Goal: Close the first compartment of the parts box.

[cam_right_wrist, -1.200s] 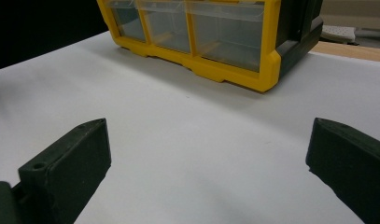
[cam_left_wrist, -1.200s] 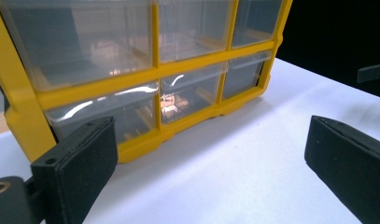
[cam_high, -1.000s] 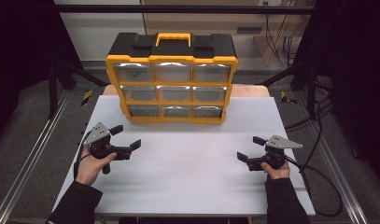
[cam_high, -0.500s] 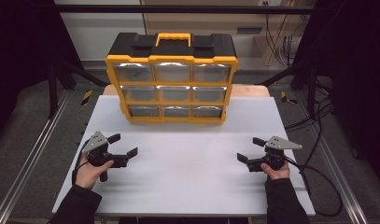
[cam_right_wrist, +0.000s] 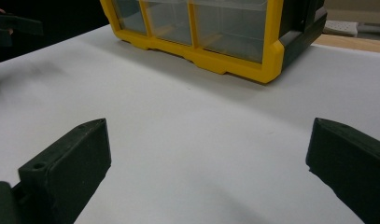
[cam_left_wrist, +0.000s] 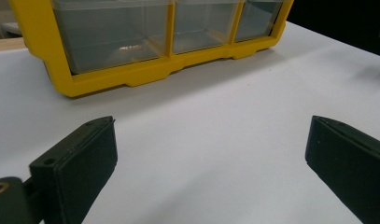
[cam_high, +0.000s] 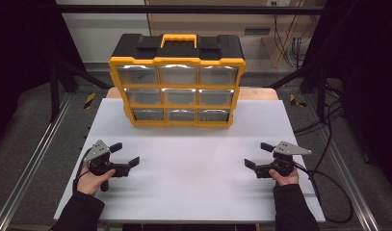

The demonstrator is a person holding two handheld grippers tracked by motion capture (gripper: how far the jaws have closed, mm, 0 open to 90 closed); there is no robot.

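My left claw (cam_high: 125, 154) and right claw (cam_high: 255, 155) both gape wide over the white surface (cam_high: 193, 168), holding nothing, the yellow drawer cabinet (cam_high: 178, 91) well ahead between them.

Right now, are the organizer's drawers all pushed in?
Shut, as far as shows: all nine drawer fronts of the organizer sit flush with the yellow frame, none sticking out.

Left claw (cam_high: 124, 154) drawn back toward person, lower on table (cam_high: 198, 183).
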